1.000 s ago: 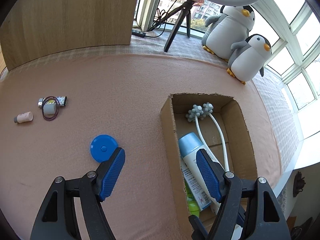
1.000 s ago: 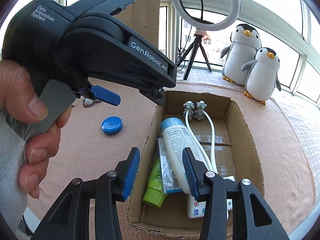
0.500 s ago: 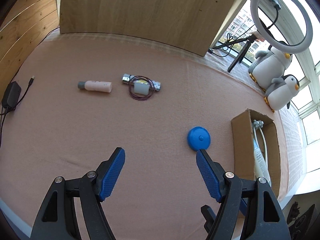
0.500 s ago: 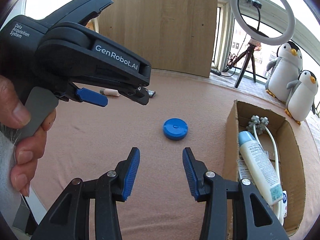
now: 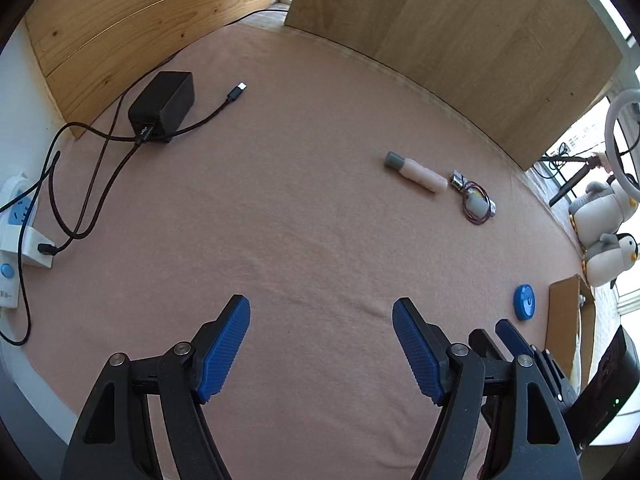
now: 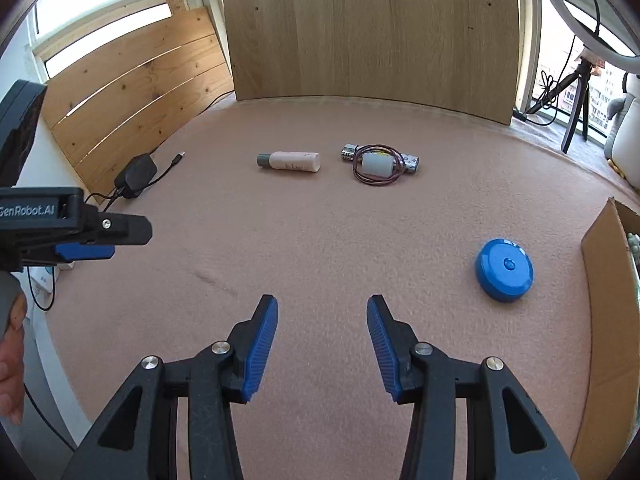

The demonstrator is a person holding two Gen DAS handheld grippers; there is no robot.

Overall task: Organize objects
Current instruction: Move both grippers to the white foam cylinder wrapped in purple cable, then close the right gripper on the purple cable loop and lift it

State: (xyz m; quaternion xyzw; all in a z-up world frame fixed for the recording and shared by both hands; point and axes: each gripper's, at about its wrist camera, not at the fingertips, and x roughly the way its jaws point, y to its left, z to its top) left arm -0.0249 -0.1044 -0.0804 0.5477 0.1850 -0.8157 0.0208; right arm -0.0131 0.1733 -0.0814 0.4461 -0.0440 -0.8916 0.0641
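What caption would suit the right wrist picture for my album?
Open right gripper above pink cloth, facing a blue disc, small bottle and cardboard box.

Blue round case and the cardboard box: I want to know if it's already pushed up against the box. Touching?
Apart. The right wrist view shows bare pink cloth between the blue round case and the cardboard box wall.

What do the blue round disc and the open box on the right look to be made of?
Blue disc: probably hard plastic, judging by its smooth, slightly glossy, evenly coloured shell. Box: corrugated cardboard, matte brown with a raw cut edge.
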